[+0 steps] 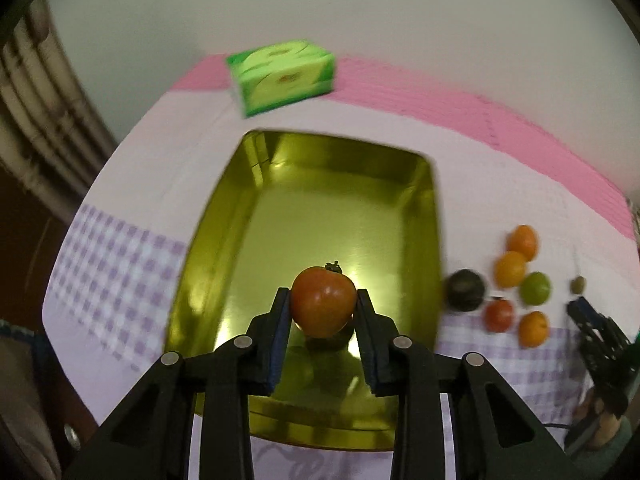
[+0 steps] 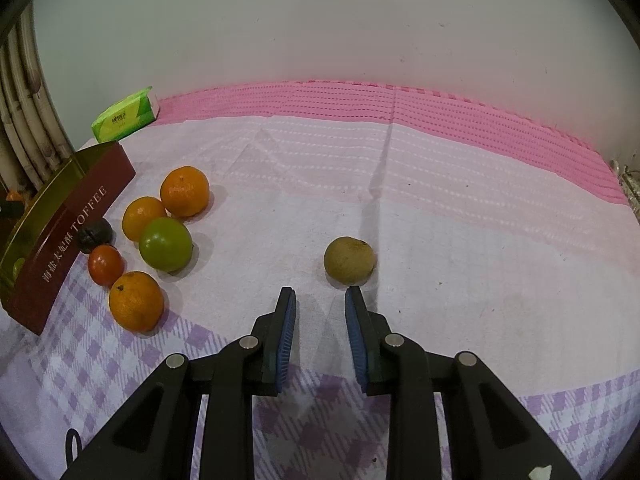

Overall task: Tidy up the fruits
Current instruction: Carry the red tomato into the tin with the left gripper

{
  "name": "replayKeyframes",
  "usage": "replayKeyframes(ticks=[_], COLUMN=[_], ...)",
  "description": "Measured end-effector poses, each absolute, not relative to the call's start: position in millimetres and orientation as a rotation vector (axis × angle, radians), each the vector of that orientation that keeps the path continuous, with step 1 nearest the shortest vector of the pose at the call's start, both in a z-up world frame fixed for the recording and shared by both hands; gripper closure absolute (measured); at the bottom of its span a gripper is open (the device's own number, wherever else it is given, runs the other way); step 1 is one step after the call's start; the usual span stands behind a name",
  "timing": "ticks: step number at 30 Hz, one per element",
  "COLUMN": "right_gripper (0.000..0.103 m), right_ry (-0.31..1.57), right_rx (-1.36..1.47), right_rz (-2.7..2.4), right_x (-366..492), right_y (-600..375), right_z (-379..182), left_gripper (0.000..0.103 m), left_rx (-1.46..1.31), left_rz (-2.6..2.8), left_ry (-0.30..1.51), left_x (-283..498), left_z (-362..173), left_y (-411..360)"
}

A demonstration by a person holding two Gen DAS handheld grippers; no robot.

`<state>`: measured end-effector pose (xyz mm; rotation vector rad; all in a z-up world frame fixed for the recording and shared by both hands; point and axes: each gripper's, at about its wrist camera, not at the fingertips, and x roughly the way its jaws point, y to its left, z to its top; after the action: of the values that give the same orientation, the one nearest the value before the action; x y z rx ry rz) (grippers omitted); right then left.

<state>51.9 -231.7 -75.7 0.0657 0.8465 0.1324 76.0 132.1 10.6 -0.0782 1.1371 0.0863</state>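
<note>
My left gripper (image 1: 322, 294) is shut on a red tomato (image 1: 322, 302) and holds it above the near end of a gold tin tray (image 1: 256, 208). The tray's dark red side, printed TOFFEE, shows in the right wrist view (image 2: 76, 232). Right of the tray lies a cluster of fruit: three oranges (image 2: 185, 191), a green fruit (image 2: 165, 244), a small red tomato (image 2: 105, 265) and a dark fruit (image 2: 94, 235). My right gripper (image 2: 320, 294) is open and empty, just short of a brown-green fruit (image 2: 349, 260) lying alone on the cloth.
A green tissue box (image 1: 280, 76) stands behind the tray near the wall. The table has a white, pink and purple-checked cloth (image 2: 440, 200). My right gripper also shows at the right edge of the left wrist view (image 1: 596, 332). Curtains hang at the far left.
</note>
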Motion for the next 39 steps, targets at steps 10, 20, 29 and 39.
replayKeyframes(ticks=[10,20,29,39], right_gripper=[0.078,0.078,0.078,0.078], right_ry=[0.848,0.848,0.848,0.848], right_rx=[0.046,0.046,0.046,0.040], right_rz=[0.122,0.122,0.121,0.118], right_x=[52.9,53.0,52.8,52.5], right_y=[-228.1,-228.1,-228.1,-227.2], right_z=[-75.8,-75.9,-75.8,-77.2], left_gripper=[0.071,0.071,0.071,0.069], left_rx=[-0.123,-0.152,-0.143,-0.137], left_rz=[0.135,0.146,0.158,0.168], left_ry=[1.198,1.257,1.291,1.301], left_x=[82.7,86.5,87.2,84.8], left_z=[-16.0,-34.1,-46.7,-52.0], left_y=[164.5,169.5,167.8,160.5])
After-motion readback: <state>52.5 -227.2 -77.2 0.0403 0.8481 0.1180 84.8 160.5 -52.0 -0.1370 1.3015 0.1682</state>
